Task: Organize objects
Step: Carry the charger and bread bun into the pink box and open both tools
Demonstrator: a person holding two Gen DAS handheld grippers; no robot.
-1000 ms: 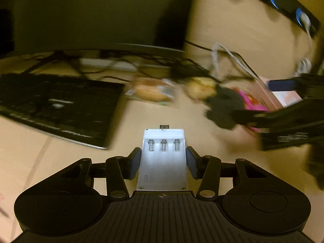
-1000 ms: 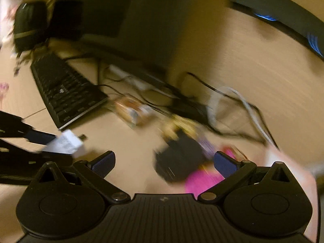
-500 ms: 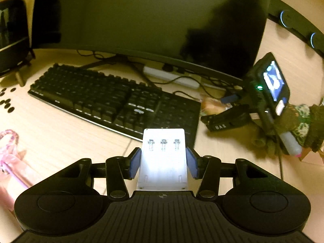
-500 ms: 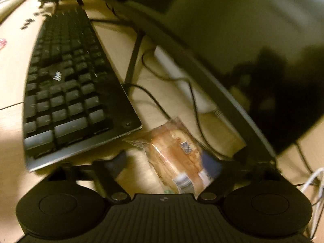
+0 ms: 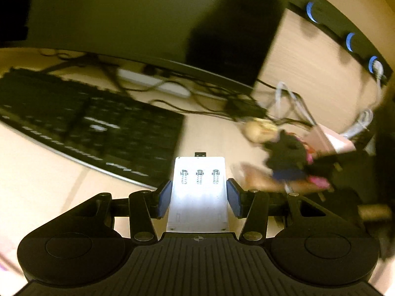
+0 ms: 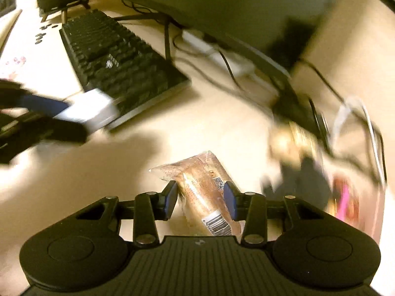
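A: Nearest first. What do the right tongs (image 6: 200,202) have?

B: Their jaws have just been closing, and the blue pads now sit against both sides of a clear-wrapped brown bread snack with a barcode label (image 6: 206,192). The packet lies on the pale wooden surface (image 6: 222,128), its far end sticking out past the fingertips.

A: And the left tongs (image 5: 199,197)?

B: About half open, clamped on a white plastic battery holder with three small springs (image 5: 199,185), carried above the surface and pointing toward the black keyboard (image 5: 98,128).

A: What could go wrong?

B: I judge the wrapper is slippery, so the pads may pinch film only and the snack could slide out on lifting. Squeezing harder could crush the bread.

A: Farther off?

B: Tangled black cables (image 6: 229,71) under the dark monitor (image 5: 123,17), and a blurred heap of dark and pink items (image 6: 321,187) just beside the right tongs. A wide swing could snag those.
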